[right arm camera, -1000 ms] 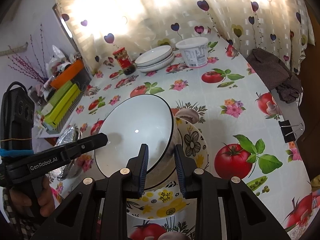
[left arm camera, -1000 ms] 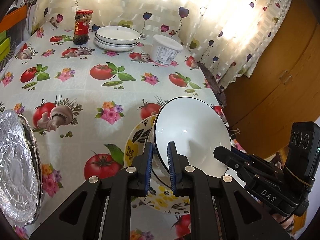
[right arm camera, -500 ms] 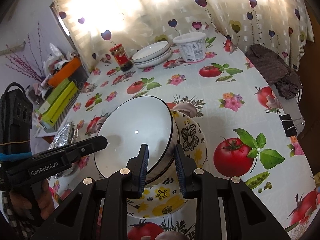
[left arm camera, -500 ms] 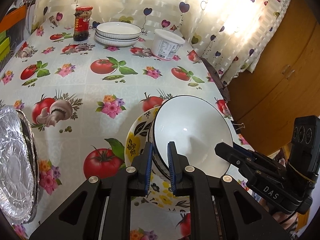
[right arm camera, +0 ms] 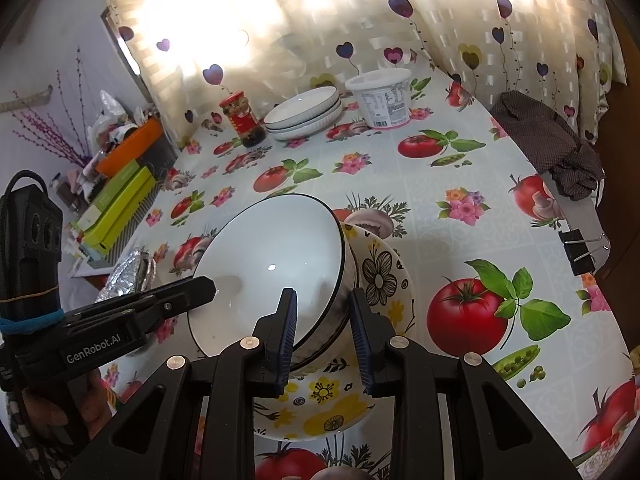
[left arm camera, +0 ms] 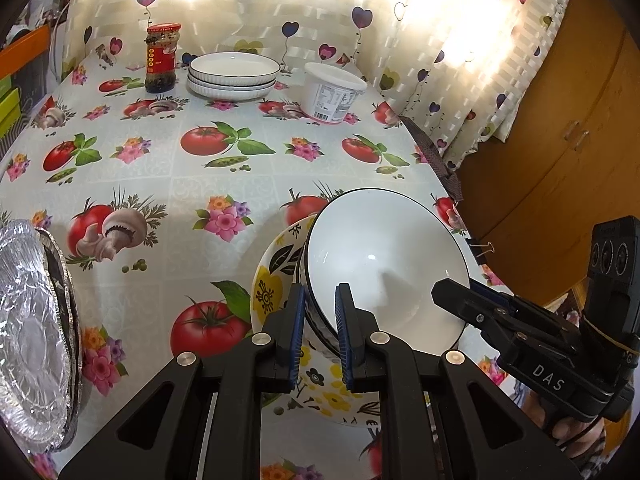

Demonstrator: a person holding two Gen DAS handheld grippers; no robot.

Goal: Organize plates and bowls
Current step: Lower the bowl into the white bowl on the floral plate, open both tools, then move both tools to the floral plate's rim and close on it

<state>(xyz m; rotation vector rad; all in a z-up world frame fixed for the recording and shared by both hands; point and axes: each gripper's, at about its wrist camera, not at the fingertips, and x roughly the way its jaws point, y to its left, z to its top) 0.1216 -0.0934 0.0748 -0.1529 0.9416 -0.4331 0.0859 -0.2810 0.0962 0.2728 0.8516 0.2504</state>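
White bowl [left arm camera: 384,264] sat tilted inside the flowered bowl [left arm camera: 276,280], near the tabletop [left arm camera: 160,168] edge, both grippers on it from opposite sides. Left gripper [left arm camera: 320,332] had its jaws easing apart with the bowl's rim between them; pads looked barely on the wall, if at all. Right gripper [right arm camera: 324,336] stood clamped on the opposite rim, one pad inside, one outside. Main risk, as I judged it: with the left letting go, the whole tilted bowl hung on one narrow pinch, and glazed ceramic is slick, so it could pivot in the pads and clack down into the flowered bowl, maybe chipping a rim. If the right pulled sideways before the left cleared, the rim could snag a left pad and drag the flowered bowl too. That bowl was close to the edge, so a shove could send both off. Plate stack [left arm camera: 234,76], tub [left arm camera: 334,94] and jar [left arm camera: 162,58] sat well apart at the far end, foil trays [left arm camera: 32,320] off to the left; no danger there.
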